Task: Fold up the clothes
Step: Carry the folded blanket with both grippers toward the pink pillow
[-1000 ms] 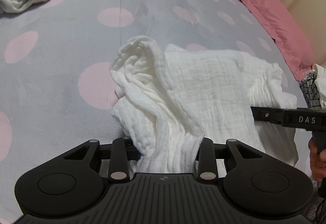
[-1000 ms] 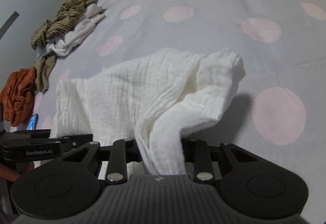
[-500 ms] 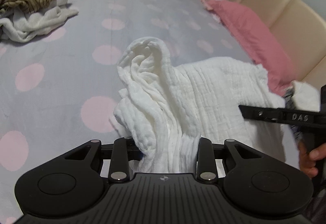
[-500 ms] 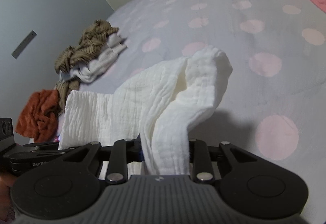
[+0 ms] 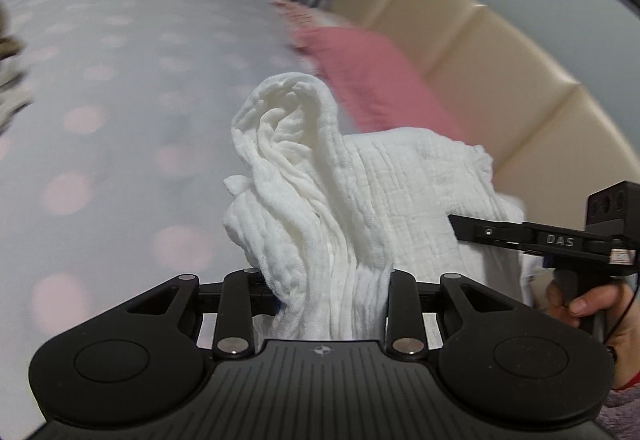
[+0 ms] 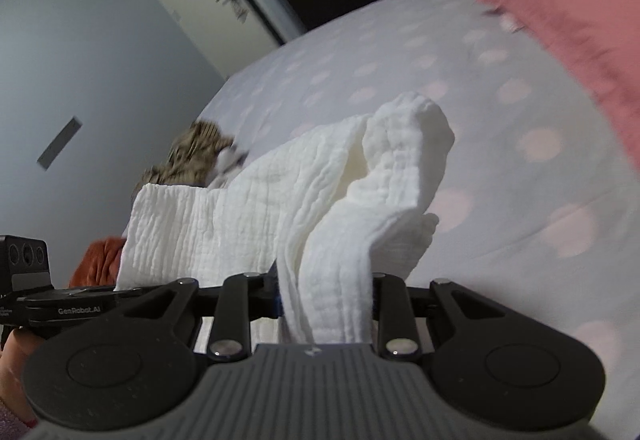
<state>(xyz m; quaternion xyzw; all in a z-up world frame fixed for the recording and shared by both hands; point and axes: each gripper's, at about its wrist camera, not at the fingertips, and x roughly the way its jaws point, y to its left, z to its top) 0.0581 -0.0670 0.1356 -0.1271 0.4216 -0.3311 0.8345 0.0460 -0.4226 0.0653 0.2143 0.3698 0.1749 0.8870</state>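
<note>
A white crinkled muslin cloth (image 5: 360,192) hangs in the air between both grippers, above the bed. My left gripper (image 5: 326,296) is shut on a bunched corner of it, the folds rising out of the jaws. My right gripper (image 6: 326,300) is shut on the other bunched corner of the same white cloth (image 6: 280,208). In the left wrist view the right gripper (image 5: 520,236) shows at the right edge, held by a hand (image 5: 592,304). In the right wrist view the left gripper (image 6: 60,300) shows at the left edge. The cloth's lower part is hidden behind the gripper bodies.
The bed has a grey cover with pink dots (image 5: 120,120). A pink pillow (image 5: 368,76) lies against a beige padded headboard (image 5: 500,60). A brown striped garment (image 6: 192,156) and an orange one (image 6: 100,256) lie at the bed's left side, near a grey wall.
Both grippers have risen with the white cloth, lifting it off the bed. The views have tilted up, so the headboard, wall and doorway now show.
</note>
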